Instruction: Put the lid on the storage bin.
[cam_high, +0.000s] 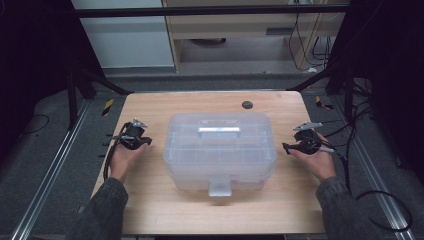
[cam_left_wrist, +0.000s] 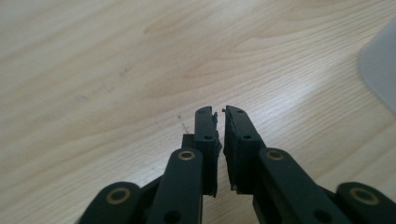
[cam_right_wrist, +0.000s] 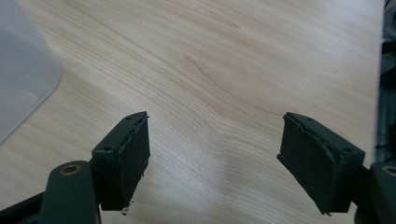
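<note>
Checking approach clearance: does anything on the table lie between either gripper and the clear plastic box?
Nothing visible does. Bare table separates the left gripper and the right gripper from the clear plastic box.

A light wooden table (cam_high: 150, 210) with visible grain carries a small round black disc (cam_high: 247, 104) near its far edge, right of centre. Yellow-and-black striped markers lie on the grey floor (cam_high: 45, 165) off the far left (cam_high: 107, 106) and far right (cam_high: 324, 103) corners. Cables (cam_high: 312, 52) hang at the far right.
</note>
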